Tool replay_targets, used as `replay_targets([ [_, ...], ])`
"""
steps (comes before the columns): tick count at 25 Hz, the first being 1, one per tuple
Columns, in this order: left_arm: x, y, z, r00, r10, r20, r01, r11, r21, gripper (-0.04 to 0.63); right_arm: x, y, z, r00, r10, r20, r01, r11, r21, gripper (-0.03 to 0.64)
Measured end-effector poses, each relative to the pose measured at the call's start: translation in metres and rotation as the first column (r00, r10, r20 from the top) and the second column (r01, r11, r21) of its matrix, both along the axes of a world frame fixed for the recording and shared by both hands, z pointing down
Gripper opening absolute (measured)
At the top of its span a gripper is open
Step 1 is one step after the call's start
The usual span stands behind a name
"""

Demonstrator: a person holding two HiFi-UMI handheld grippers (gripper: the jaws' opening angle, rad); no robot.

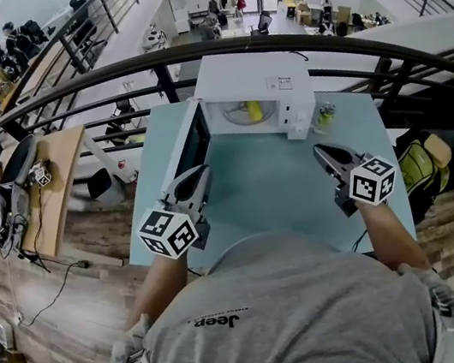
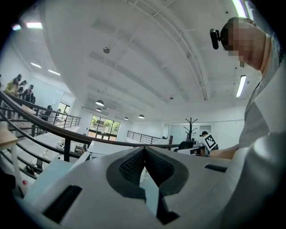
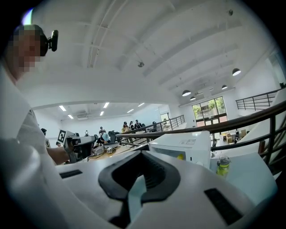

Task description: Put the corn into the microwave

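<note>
Pale blue-green desk [image 1: 273,198] fills the middle of the head view, with a dark railing and an open hall beyond its far edge. At the far side of the desk sits a white microwave [image 1: 279,80], its dark door [image 1: 192,139] swung open to the left. Over the near part of the desk I hold the left tongs [image 1: 198,175] and the right tongs [image 1: 323,153], well apart from each other, both pointing toward the microwave. Each gripper view shows its tongs pressed together with nothing between them. Just right of the microwave stands a small yellow-green bottle [image 1: 326,114]. Smallest of all, the yellow corn [image 1: 254,110] lies inside the microwave's cavity. I judge the placing step done, since the corn is in. The next move, if any, would be shutting the door. That calls for the left tongs to meet the door's near edge and push it rightward until it closes.
</note>
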State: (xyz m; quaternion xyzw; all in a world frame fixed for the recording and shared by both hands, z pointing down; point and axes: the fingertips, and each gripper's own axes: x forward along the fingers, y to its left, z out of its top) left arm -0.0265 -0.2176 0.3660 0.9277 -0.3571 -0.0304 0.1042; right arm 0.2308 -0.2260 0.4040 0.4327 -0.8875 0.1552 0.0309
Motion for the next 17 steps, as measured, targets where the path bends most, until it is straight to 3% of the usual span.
replay_targets([
  [17,0.0018,-0.0014,-0.0005,1.0,0.009,0.003,-0.009,1.0,-0.002,0.009,-0.0002,0.0022,0.0013,1.0,-0.01,-0.011,0.01,1.0,-0.002,0.015],
])
